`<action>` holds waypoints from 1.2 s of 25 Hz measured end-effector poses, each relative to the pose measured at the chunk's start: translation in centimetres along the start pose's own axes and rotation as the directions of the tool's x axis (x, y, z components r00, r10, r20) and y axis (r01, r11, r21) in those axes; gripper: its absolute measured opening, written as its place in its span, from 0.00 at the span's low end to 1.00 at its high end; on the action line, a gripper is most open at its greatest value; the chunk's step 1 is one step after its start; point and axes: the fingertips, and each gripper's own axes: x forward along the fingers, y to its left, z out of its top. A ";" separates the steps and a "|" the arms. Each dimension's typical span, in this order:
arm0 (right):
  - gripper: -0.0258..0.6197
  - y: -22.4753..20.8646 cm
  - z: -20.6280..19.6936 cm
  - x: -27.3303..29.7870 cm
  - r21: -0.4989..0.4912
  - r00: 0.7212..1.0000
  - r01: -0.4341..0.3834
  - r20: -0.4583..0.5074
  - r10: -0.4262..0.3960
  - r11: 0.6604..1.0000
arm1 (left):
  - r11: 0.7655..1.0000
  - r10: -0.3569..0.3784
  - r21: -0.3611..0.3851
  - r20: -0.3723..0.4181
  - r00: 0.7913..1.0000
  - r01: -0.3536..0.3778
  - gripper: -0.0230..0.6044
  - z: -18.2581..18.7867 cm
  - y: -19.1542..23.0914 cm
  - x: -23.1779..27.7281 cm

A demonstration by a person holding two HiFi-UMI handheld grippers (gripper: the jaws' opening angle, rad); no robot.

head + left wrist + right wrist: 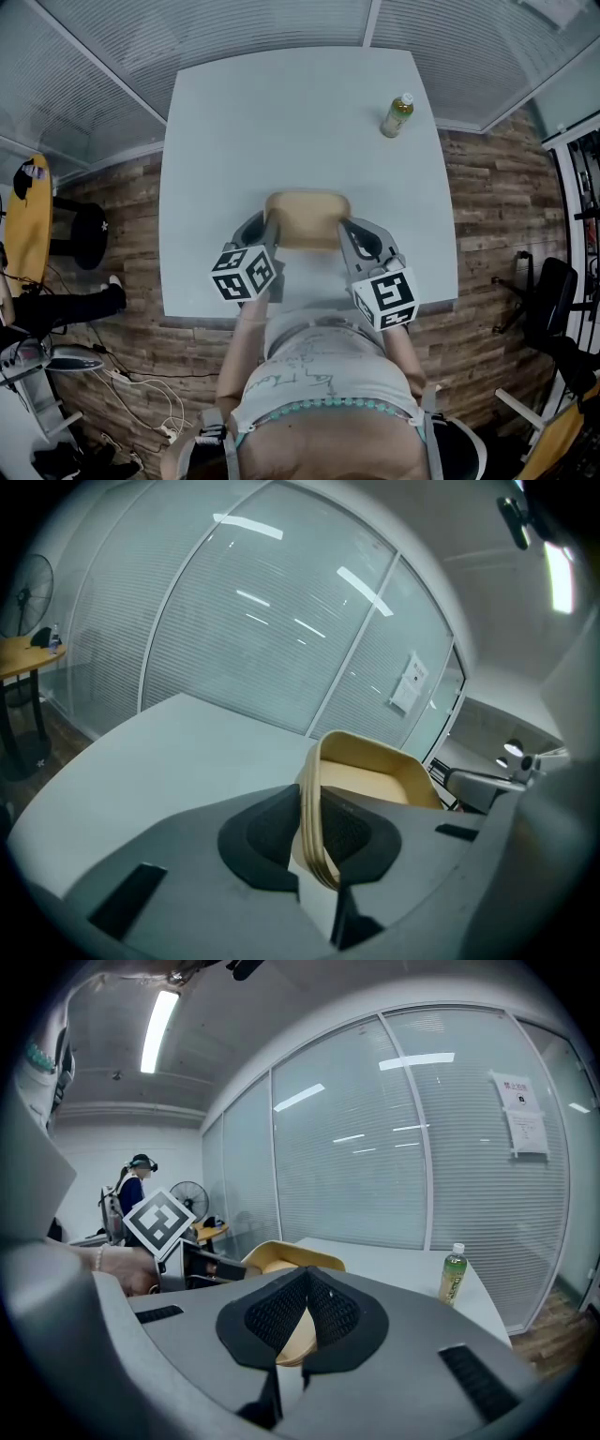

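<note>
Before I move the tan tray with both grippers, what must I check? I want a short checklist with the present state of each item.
1. Left gripper shut on the rim of the tan tray: ok.
2. Right gripper shut on the opposite rim: ok.
3. Tray holds nothing that might slide: ok, its inside looks bare.
4. Tray lifted off the table: cannot tell.
5. Bottle upright and apart from the tray, at the table's far right: ok.
</note>
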 end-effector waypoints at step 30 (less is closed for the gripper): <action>0.04 1.0 0.2 0.2 -0.009 1.000 -0.021 -0.013 0.021 1.000 | 0.999 -0.018 0.029 -0.025 1.000 0.019 0.09 -0.7 -0.4 -0.2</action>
